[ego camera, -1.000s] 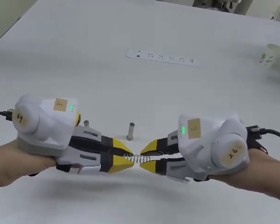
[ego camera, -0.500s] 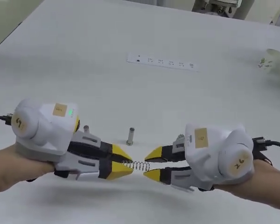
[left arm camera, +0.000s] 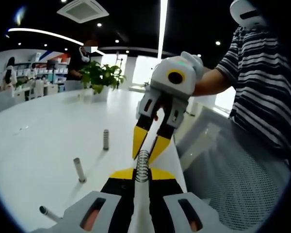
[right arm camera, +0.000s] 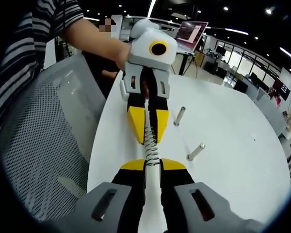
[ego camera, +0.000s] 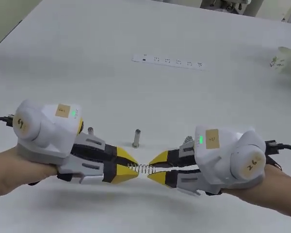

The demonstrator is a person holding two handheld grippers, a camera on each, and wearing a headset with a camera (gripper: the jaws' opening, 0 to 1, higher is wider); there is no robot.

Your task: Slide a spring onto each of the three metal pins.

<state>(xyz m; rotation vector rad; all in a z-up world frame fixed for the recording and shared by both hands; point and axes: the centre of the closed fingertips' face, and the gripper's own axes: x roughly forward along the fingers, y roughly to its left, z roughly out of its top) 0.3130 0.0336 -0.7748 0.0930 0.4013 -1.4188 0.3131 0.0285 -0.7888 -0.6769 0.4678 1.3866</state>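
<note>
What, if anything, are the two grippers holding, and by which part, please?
A spring, stretched between them: the left gripper grips one end, the right gripper the other.

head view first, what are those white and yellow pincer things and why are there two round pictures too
They are hand-held tools: a person grips a white, yellow-jawed left gripper and right gripper. The head view comes from a headset; each round picture comes from a camera riding on one gripper. On the white table stand short metal pins, and a white power strip lies beyond. The left gripper is shut on a coiled metal spring; the right's jaws straddle its other end, grip unclear.
</note>
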